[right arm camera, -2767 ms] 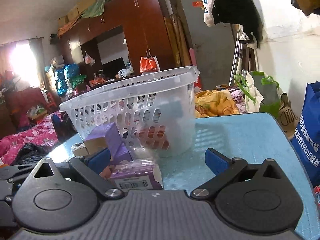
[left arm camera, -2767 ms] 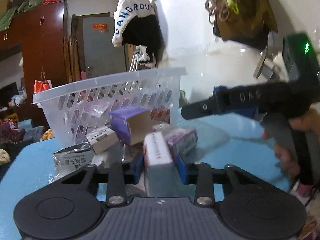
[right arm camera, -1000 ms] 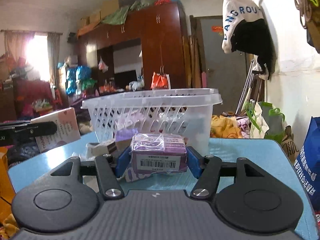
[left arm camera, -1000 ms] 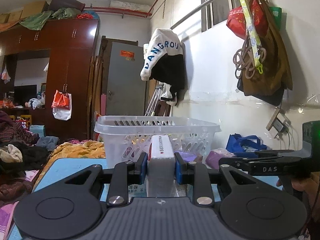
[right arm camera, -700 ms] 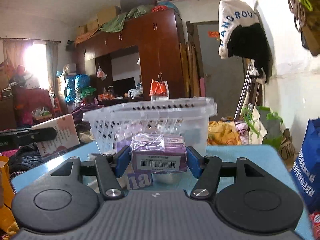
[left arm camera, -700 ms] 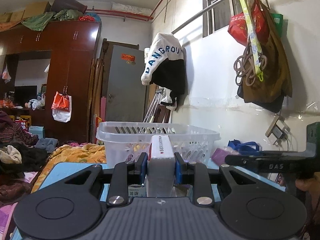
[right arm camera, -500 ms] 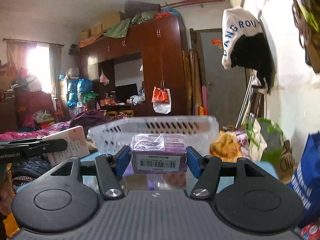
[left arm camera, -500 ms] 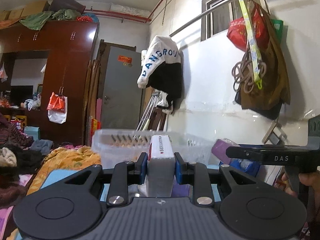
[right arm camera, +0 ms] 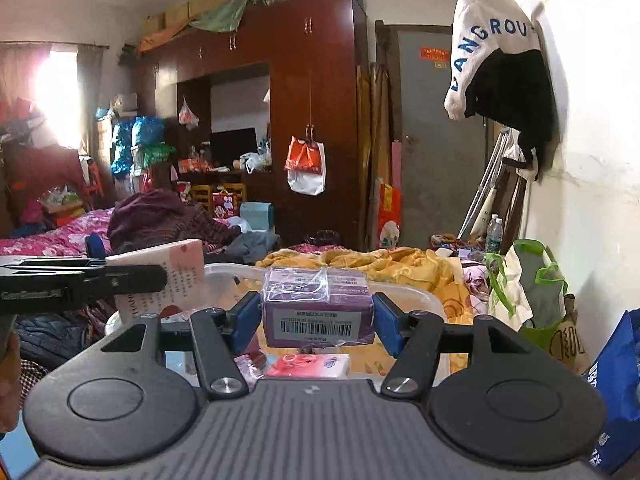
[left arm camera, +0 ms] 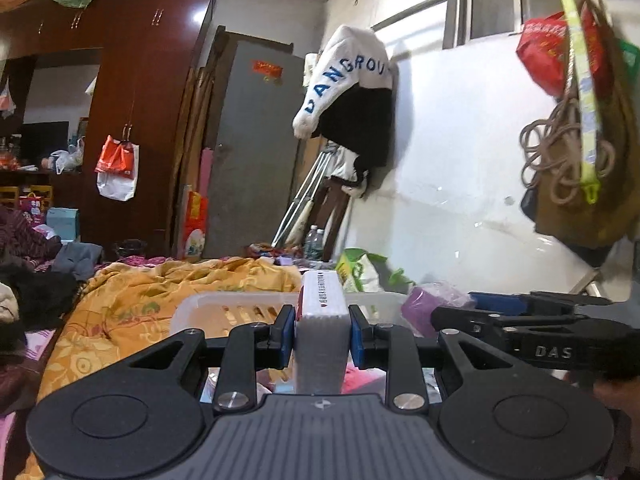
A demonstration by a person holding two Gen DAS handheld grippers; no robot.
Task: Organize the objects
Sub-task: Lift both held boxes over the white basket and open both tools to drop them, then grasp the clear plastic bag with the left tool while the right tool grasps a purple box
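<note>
The left gripper (left arm camera: 322, 336) pinches a narrow white cardboard box (left arm camera: 322, 320) on edge; the right gripper (right arm camera: 316, 320) clamps a purple plastic-wrapped box (right arm camera: 318, 312). Both hang above the white slotted plastic basket (left arm camera: 224, 312). If either releases off-centre, its box could strike the rim and fall outside. Earlier the basket's side wall faced the cameras; now they look down over its rim.

Dim indoor light, window (right arm camera: 56, 92) glare at left, fisheye-bent edges, slight motion blur
</note>
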